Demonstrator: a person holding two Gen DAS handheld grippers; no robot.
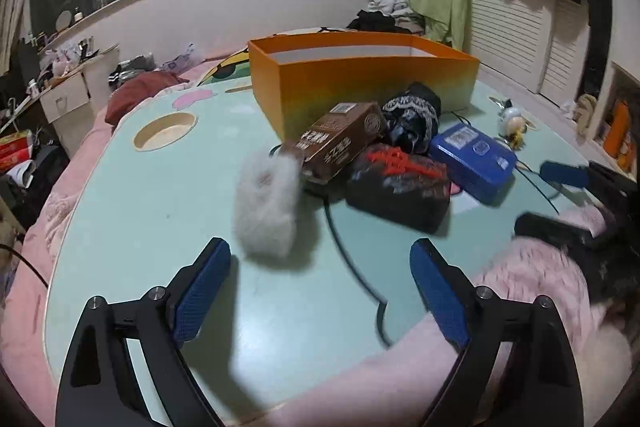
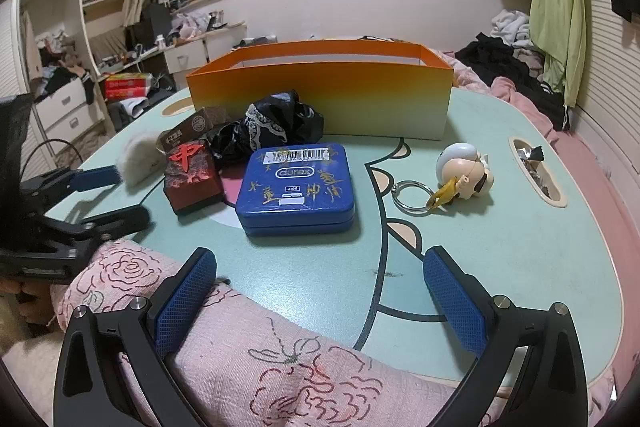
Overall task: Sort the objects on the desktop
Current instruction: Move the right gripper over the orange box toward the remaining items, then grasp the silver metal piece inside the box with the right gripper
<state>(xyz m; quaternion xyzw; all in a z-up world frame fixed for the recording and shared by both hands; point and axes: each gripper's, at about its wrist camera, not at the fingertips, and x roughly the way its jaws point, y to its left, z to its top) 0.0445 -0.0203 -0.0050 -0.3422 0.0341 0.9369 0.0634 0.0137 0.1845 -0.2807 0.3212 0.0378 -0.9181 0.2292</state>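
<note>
Nearest the left wrist camera, the left gripper hangs over bare counter with its fingers spread wide and nothing between them; the right gripper is likewise wide open and empty, low at the near edge above a pink rose-printed cloth. Just ahead of the left fingers lies the grey fluffy pouch, blurred in that view, so whether it is a pouch or a plain tuft of fur I cannot say for sure; a dark cable curves beside it. Behind it sits a cluster: the brown carton leaning over the black-and-red block, the blue tin just beside the block, and a crumpled black lace cloth behind them. The figurine keychain lies apart to the right. Farthest back stands the orange box, open-topped, its inside hidden from both cameras.

Judging by this, sorting is at an early stage; every item lies outside the box, and the left gripper looks poised to pick up the fluffy pouch. The next move would call for lowering the fingers around the pouch, closing gently on its soft body, keeping clear of the cable, then carrying it over the cluster to the box.
</note>
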